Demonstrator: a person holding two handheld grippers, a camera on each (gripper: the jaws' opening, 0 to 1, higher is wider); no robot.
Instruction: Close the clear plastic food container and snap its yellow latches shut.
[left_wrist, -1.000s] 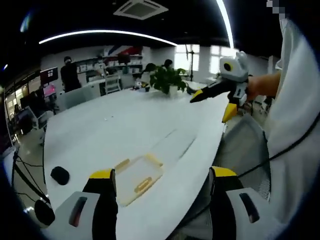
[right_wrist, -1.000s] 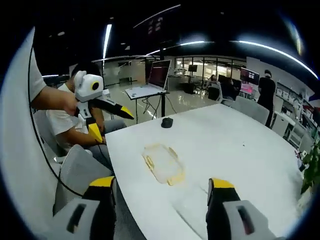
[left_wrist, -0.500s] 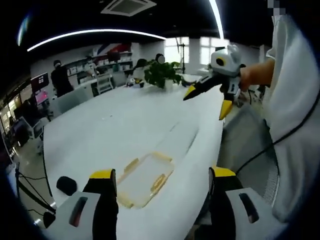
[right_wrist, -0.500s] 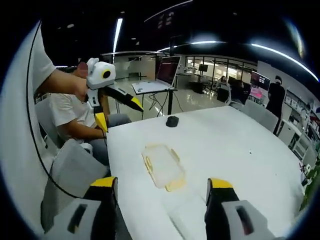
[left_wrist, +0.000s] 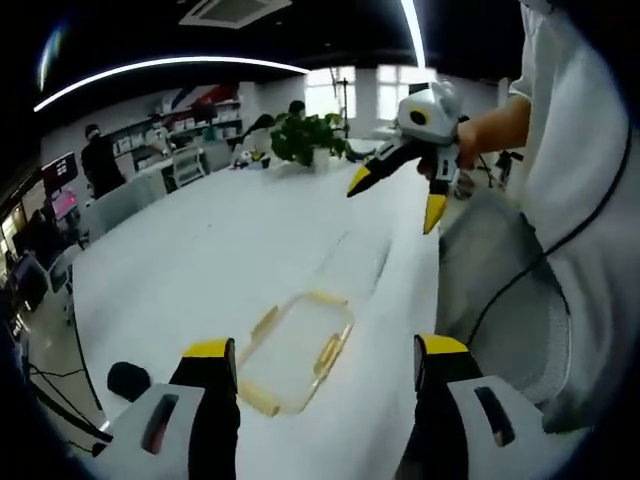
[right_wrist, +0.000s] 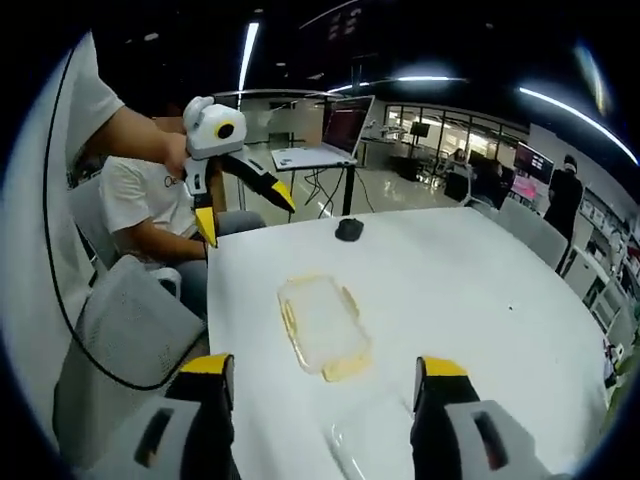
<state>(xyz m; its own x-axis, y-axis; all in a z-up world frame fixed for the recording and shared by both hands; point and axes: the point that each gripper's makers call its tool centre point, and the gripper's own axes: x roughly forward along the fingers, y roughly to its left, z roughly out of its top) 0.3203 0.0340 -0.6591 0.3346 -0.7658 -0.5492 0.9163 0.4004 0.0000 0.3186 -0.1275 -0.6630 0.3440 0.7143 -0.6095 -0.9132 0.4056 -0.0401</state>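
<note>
We hold both claws above a white desk (left_wrist: 200, 270), each with its jaws spread apart and nothing between them. The clear plastic food container (left_wrist: 296, 350) lies flat near the desk's edge, its yellow latches (left_wrist: 329, 350) along its sides. In the left gripper view the right claw (left_wrist: 392, 183) hangs well above the desk; in the right gripper view the left claw (right_wrist: 243, 195) does likewise. The container is light and near the edge, so we judge a one-sided push on a latch could slide it off, and its clear lid is hard to see.
</note>
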